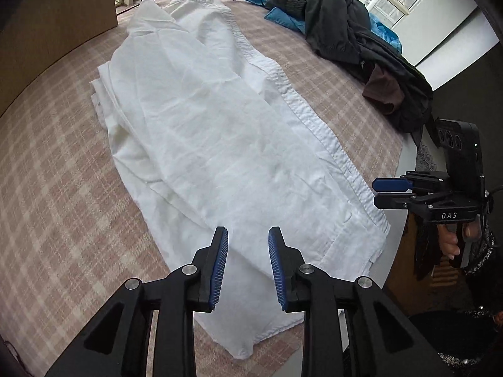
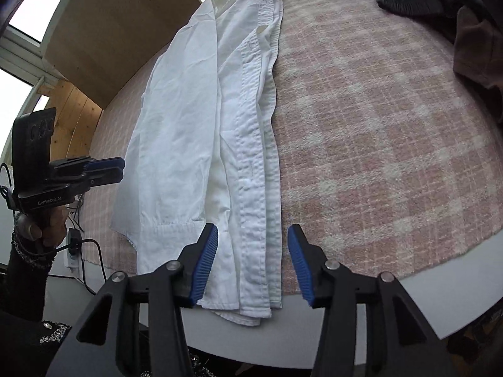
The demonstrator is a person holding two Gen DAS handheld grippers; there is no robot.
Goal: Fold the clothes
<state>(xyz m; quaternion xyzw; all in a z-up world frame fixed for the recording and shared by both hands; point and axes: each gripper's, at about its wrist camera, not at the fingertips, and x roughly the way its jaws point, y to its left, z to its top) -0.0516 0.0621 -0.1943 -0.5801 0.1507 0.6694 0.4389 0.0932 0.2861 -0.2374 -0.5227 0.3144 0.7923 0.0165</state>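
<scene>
White shirt [image 1: 220,144] lies on the pink checked cloth [image 1: 56,188], already folded lengthwise into a long strip; crosswise folds remain. Dark clothes pile [image 1: 361,40] waits far right. Left gripper [image 1: 248,270] and right gripper [image 2: 253,264] hover part-open, empty, at the near hem.

White shirt [image 1: 220,132] on a pink-and-cream plaid cloth [image 1: 56,188].

Off to one side lies a heap of black clothes [image 1: 352,28] with blue fabric [image 1: 283,19] under it and a brown piece [image 1: 382,91]; both grippers are black with ribbed blue pads [image 2: 204,264].
</scene>
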